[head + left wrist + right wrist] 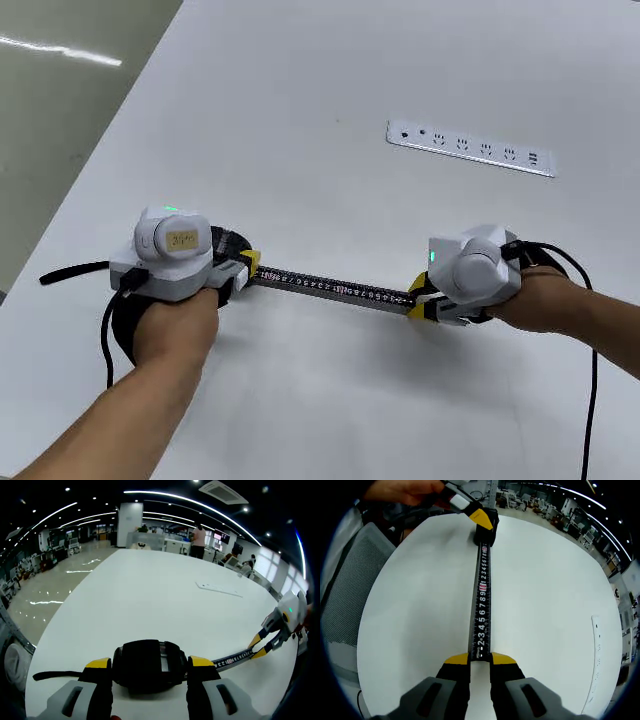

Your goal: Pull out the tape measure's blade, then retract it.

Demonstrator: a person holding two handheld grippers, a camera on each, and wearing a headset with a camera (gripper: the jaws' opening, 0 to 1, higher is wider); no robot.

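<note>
The black tape measure case [148, 663] sits between the yellow-tipped fingers of my left gripper [149, 664], which is shut on it. In the head view that gripper [238, 272] is at the left, low over the white table. A dark blade [335, 288] with white numbers runs from the case to my right gripper [418, 298], which is shut on the blade's end. Along the right gripper view the blade [481, 605] stretches from my right gripper [480, 658] up to the case [485, 532]. A black wrist strap [72, 272] trails left of the case.
A white power strip [470, 147] lies on the white table [330, 100] at the back right. The table's left edge [90, 170] borders a glossy floor. Black cables hang from both grippers. A grey mesh chair [355, 585] stands beside the table, and people stand far off.
</note>
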